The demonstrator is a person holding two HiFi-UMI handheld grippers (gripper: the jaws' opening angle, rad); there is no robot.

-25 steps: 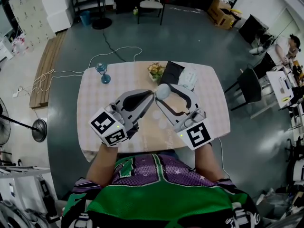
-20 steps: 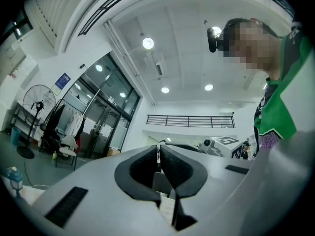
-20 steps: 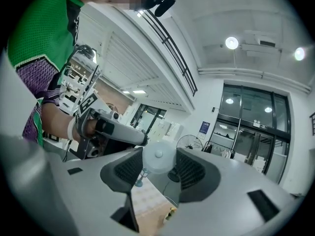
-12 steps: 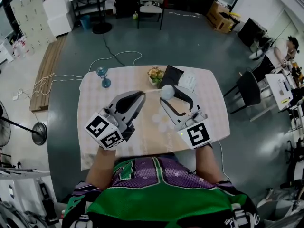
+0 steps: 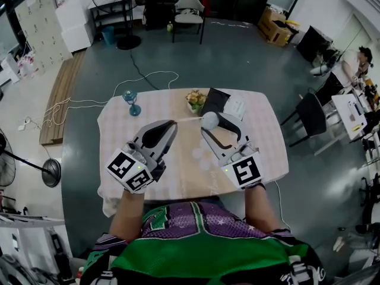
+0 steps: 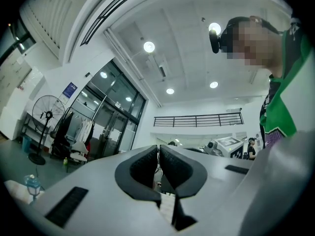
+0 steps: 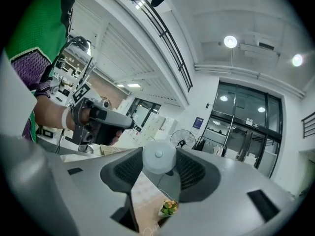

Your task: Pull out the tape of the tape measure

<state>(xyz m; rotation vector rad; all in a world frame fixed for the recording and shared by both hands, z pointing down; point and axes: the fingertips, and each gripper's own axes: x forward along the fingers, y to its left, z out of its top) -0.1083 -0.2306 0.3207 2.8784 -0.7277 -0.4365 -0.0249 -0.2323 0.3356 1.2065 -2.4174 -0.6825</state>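
Note:
A round white tape measure [image 5: 208,120] hangs above the table, clamped between the pads of my right gripper [image 5: 209,123]. In the right gripper view its case [image 7: 158,157] fills the gap between the two pads. A thin pale tape [image 5: 189,120] runs from the case leftward to the tip of my left gripper [image 5: 174,122], whose jaws are shut on the tape's end. In the left gripper view those pads [image 6: 147,165] meet with no visible gap, and the tape itself is hidden there. The left gripper [image 7: 101,119], held in a hand, also shows in the right gripper view.
The table [image 5: 178,177] wears a checked cloth. At its far side stand a blue stemmed object [image 5: 130,98], a small potted plant [image 5: 195,100], a black pouch [image 5: 215,96] and a white packet [image 5: 235,106]. A dark chair [image 5: 309,110] is at the right; cables [image 5: 89,103] lie on the floor.
My left gripper has moved left, away from the tape measure. The two tips were almost together; now a short length of tape spans the gap. The right gripper has sunk slightly.

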